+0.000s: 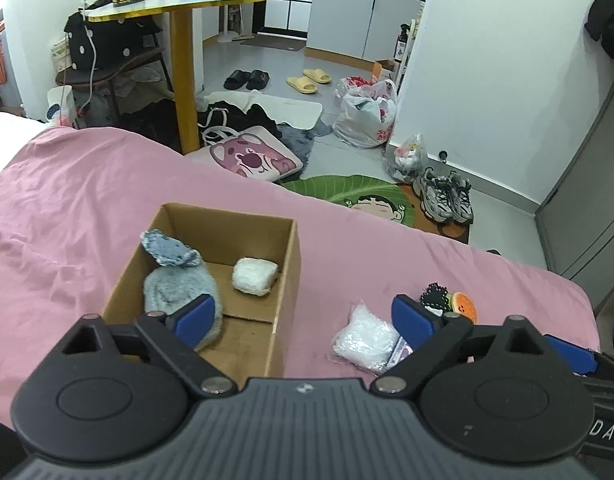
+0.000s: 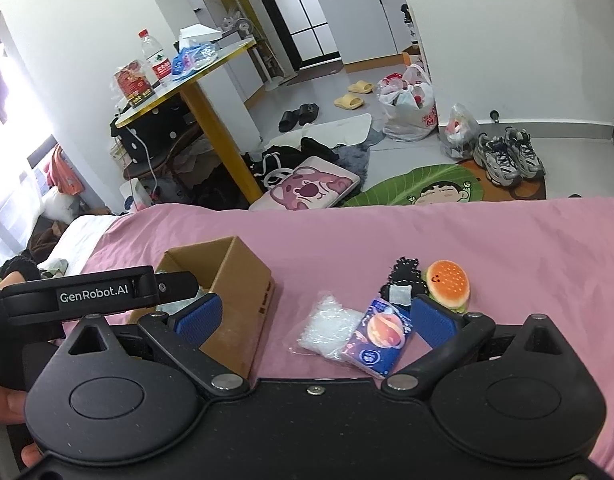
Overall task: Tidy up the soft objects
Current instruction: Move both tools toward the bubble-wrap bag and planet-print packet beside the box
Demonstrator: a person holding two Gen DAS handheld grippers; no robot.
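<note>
on the pink bed (image 1: 87,184) sits an open cardboard box (image 1: 285,264), and two soft things already lie inside it: a grey fuzzy plush (image 1: 175,288) at the left and a white wrapped bundle (image 1: 254,276) toward the far right corner. to the right of the box, four items wait on the sheet: a clear crinkly bag (image 2: 327,326), a tissue pack with a planet print (image 2: 381,334), a burger plush (image 2: 449,284) and a black knitted piece (image 2: 403,276) just beside it. both the left tool (image 1: 303,320) and the right tool (image 2: 315,322) are spread wide and hold nothing. the sorting looks partly done; the next move probably calls for the right tool to drop onto the bag or the tissue pack, closest to it, and pinch softly. only the left wrist view looks into the box; the right wrist view shows the tissue pack plainly, and a hand (image 2: 5,400) gripping the left tool's handle.
</note>
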